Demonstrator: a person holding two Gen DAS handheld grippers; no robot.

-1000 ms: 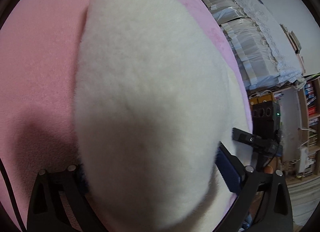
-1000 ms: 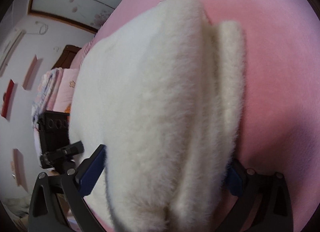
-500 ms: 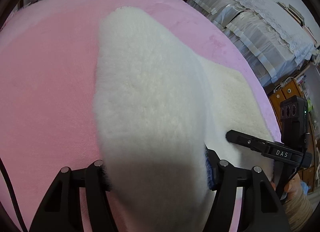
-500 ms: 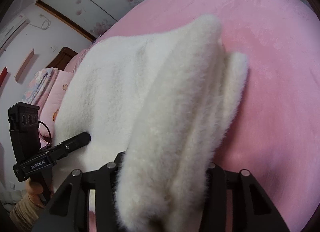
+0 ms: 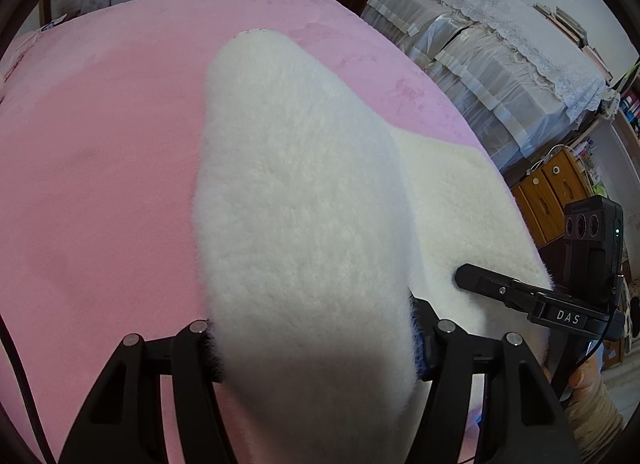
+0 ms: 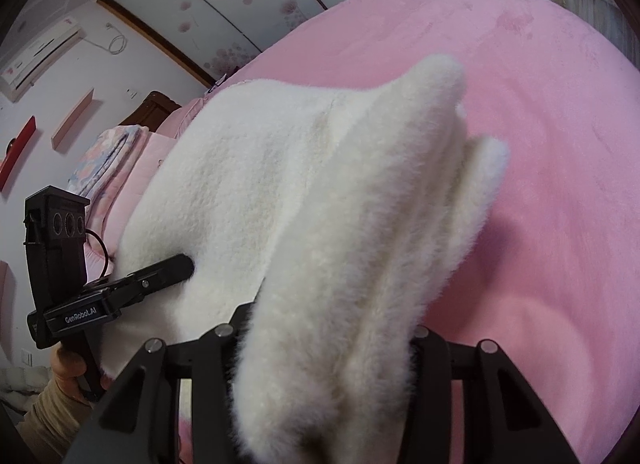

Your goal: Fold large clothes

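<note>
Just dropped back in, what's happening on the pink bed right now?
A person is folding a fluffy white fleece garment on the pink plush bedspread. The left hand-held gripper and the right hand-held gripper have each just closed on a bunched edge of it, one beside the other. The far part lies on the bed. The fold isn't laid down yet.

The thick, fluffy cream-white fleece garment (image 5: 304, 200) lay on a pink plush bed cover (image 5: 100, 168). Its near edge was raised off the bed in two bunched, tented folds, one at each near corner, while the far part still rested flat. A narrower fluffy fold (image 6: 476, 184) hung along its right side.
</note>
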